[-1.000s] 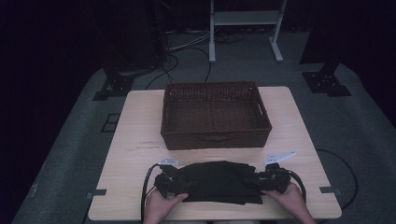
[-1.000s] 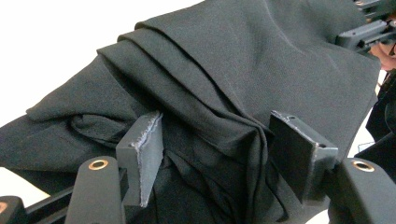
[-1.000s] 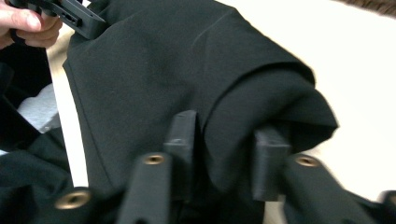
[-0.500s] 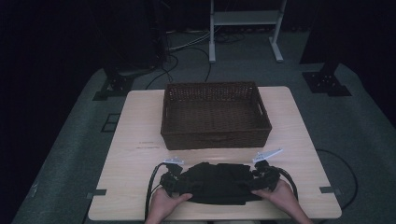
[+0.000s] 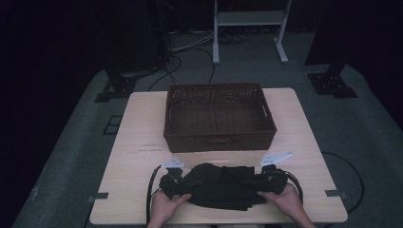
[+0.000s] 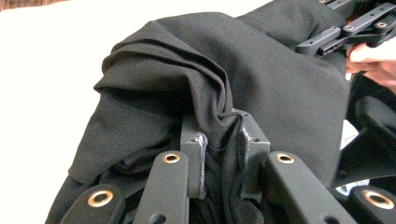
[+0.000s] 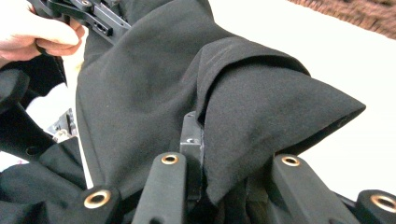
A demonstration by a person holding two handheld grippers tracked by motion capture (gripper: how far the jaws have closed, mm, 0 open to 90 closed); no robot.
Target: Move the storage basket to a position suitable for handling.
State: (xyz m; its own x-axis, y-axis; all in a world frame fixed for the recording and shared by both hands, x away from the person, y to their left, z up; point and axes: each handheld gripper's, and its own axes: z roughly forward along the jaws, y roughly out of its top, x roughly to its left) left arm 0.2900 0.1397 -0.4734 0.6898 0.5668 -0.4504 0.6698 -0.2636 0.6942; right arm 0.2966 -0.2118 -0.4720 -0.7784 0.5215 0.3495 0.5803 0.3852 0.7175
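Nearest you, at the table's front edge, your two hands bracket a bundled black garment [image 5: 222, 186]: your left gripper [image 5: 172, 182] has its jaws pressed in on a gathered fold at the garment's left end, and in the left gripper view the cloth is bunched tight between the two pads [image 6: 199, 158]. Your right gripper [image 5: 269, 181] mirrors this at the right end; in the right gripper view the fabric drapes over and between the jaws, so it looks pinched there too, though one jaw is hidden under the cloth. The garment's long axis runs left to right across the table, spanning from one gripper to the other, and neither hand is nearer than its partner. Beyond it, just past the bundle's far side, sits the woven brown basket [image 5: 267, 114], straight ahead of both hands and with its long side parallel to the garment. If the basket is the destination, the move is likely a shared lift forward, keeping both ends level.
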